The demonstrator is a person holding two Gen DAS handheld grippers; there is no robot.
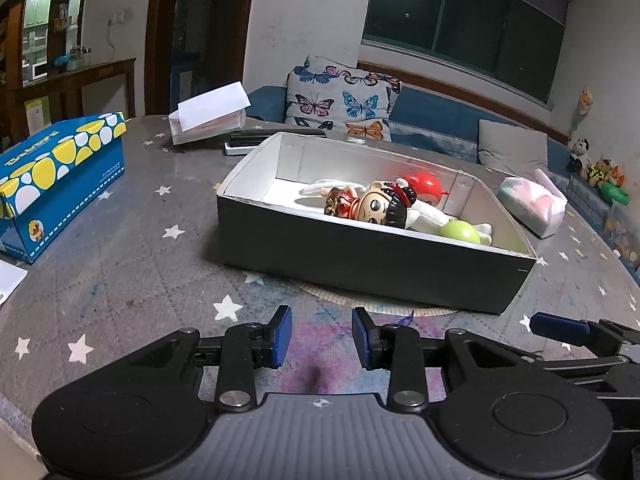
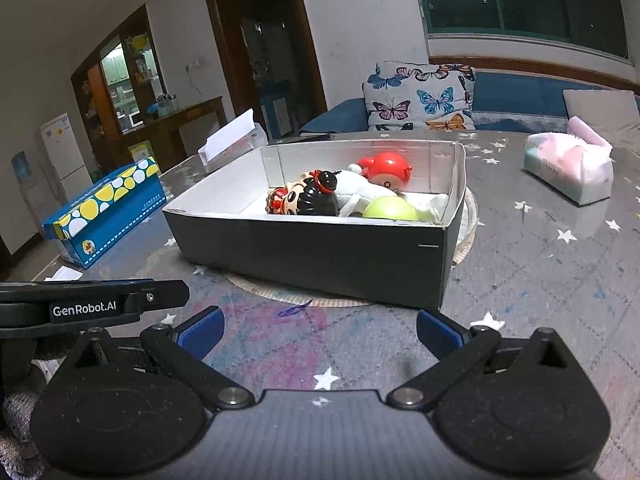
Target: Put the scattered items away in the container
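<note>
The box point(image 2: 320, 256), a shallow cardboard tray with dark outer walls and a pale inside, sits on a round woven mat on the table point(image 2: 540, 280). Inside it lie a glossy plastic doll point(image 2: 308, 200) with black hair, a soft white plush toy point(image 2: 360, 194), a smooth green ball point(image 2: 390, 209) and a shiny red round toy point(image 2: 386, 170). Nothing toy-like lies loose beside the box, so the tidying looks done or nearly so. Both claws hover just in front of the box: the left gripper point(image 1: 321, 338) is partly open and empty, the right gripper point(image 2: 320, 336) is spread wide and empty.
</note>
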